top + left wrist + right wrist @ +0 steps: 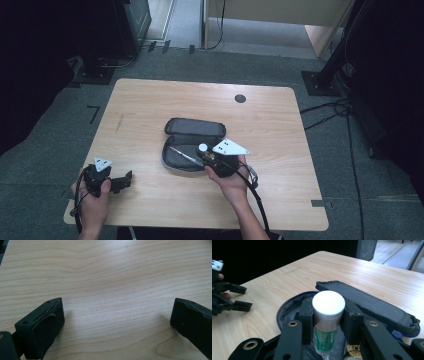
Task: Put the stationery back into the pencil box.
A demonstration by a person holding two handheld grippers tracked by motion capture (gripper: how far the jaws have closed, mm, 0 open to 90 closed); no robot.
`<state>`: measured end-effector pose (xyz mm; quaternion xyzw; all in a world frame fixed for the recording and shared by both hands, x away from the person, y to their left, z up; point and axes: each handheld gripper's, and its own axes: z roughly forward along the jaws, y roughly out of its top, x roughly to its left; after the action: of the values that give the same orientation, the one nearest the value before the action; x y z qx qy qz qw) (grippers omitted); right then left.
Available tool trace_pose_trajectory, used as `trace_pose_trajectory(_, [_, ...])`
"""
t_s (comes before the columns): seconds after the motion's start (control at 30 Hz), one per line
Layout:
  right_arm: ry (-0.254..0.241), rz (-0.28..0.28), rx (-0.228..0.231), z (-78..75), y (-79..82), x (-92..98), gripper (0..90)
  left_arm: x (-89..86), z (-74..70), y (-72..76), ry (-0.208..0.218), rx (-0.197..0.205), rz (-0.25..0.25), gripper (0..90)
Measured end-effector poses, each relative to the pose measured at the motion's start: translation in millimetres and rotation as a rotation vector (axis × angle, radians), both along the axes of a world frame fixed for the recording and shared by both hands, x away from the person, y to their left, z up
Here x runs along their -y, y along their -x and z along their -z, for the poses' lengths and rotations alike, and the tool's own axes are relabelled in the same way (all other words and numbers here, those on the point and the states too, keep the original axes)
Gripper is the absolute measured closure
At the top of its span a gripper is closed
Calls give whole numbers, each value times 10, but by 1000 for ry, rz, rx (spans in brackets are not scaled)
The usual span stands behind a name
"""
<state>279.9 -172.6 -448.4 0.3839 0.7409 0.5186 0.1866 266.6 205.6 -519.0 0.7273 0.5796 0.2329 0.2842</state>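
A dark zip case (192, 142) lies open in the middle of the table, lid (367, 302) folded back. My right gripper (206, 154) hangs over its open half, shut on a tube with a white cap (328, 303) and a green label (325, 336); in the high view the white cap (202, 147) shows over the case. A thin silvery tool (181, 153) lies inside the case. My left gripper (127, 181) rests near the table's front left, jaws wide apart over bare wood (117, 315), nothing between them.
The wooden table (150, 105) has a dark round grommet (240, 98) at the back right. Cables (330, 112) and black stands (320, 80) sit on the carpet around it. The left gripper (234, 298) shows off to the left in the right gripper view.
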Motion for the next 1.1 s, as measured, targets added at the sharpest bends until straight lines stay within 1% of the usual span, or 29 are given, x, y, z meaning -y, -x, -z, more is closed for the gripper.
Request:
trace_pose_trajectory(0.3, [8,35,-12,147,-192,-72,656,0,0,0,0,0,0,0])
trace_pose_trajectory(0.4, [21,34,-10,165,-249,-122,656,0,0,0,0,0,0,0])
trace_pose_trajectory(0.43, [19,35,-14,168,-267,-146,656,0,0,0,0,0,0,0])
trace_pose_trajectory(0.73, [29,39,-1,209,-411,-278,656,0,0,0,0,0,0,0])
trace_pose_trajectory(0.9, [58,39,-16,282,-437,-320,656,0,0,0,0,0,0,0])
trace_pose_trajectory(0.93, [53,35,-11,286,-431,-314,656,0,0,0,0,0,0,0])
trace_pose_trajectory(1.1, [59,25,-14,285,-385,-280,656,0,0,0,0,0,0,0])
